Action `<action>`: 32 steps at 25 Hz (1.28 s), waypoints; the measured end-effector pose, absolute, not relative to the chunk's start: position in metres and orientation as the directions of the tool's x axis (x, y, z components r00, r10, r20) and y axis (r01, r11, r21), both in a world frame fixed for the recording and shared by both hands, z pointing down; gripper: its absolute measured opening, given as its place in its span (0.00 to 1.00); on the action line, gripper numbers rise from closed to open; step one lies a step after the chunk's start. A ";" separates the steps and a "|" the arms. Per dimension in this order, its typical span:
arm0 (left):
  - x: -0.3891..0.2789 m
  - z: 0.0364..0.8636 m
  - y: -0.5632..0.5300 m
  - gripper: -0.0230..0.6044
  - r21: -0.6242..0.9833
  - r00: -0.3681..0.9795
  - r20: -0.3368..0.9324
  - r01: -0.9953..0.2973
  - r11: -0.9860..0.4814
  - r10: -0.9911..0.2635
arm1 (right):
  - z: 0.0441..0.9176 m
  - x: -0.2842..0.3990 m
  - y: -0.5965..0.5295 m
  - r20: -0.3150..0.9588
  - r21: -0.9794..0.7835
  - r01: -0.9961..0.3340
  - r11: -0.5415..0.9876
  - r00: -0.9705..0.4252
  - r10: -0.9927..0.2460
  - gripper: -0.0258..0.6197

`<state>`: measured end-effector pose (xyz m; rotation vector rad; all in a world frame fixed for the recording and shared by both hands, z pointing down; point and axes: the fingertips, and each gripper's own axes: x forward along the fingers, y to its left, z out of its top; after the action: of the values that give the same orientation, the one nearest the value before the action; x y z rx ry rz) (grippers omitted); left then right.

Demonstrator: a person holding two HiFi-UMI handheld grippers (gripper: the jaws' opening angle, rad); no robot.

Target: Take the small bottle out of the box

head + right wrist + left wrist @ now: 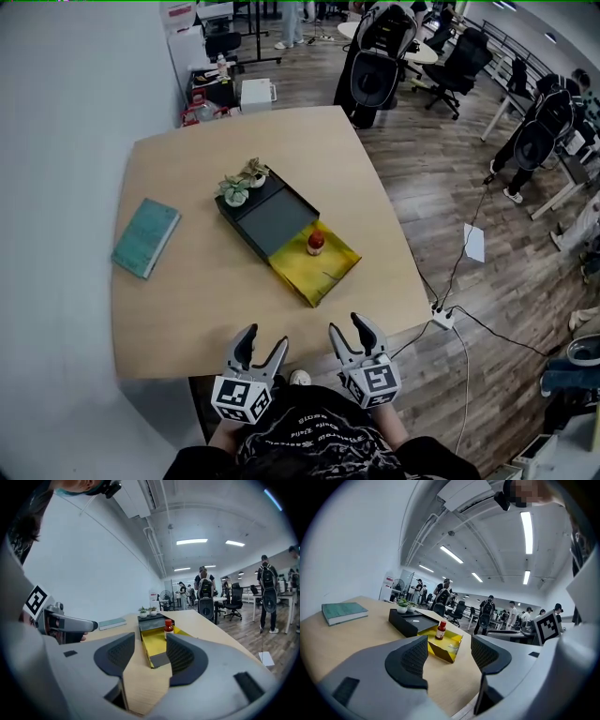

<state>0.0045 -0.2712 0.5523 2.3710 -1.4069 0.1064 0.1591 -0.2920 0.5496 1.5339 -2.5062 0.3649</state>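
A small bottle (316, 243) with a red cap stands upright in the yellow drawer (317, 266) pulled out of a black box (265, 217). The same bottle (440, 631) shows in the left gripper view and the bottle (168, 626) in the right gripper view. My left gripper (262, 350) hovers open over the table's near edge, well short of the box. My right gripper (349, 335) is open beside it, with nothing between its jaws.
Two little potted plants (242, 183) sit on the far end of the box. A teal book (146, 237) lies at the table's left. The wooden table (187, 300) ends just under the grippers. Office chairs (377, 67) and people stand beyond.
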 end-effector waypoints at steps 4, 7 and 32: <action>-0.004 0.553 -0.277 0.51 0.274 0.487 0.269 -0.866 -0.419 -0.831 | 0.550 0.155 -0.301 0.283 -0.117 -0.895 0.430 -0.445 -0.850 0.38; -0.010 0.552 -0.280 0.51 0.268 0.481 0.274 -0.870 -0.414 -0.833 | 0.547 0.155 -0.307 0.279 -0.120 -0.899 0.421 -0.438 -0.855 0.38; -0.044 0.560 -0.308 0.51 0.263 0.473 0.310 -0.876 -0.404 -0.825 | 0.550 0.132 -0.452 0.294 -0.035 -0.877 0.479 -0.467 -0.834 0.38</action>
<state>-0.0438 -0.3077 0.5597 2.3385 -1.4253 0.1835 0.1324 -0.4520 0.5501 1.4687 -2.4896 0.2663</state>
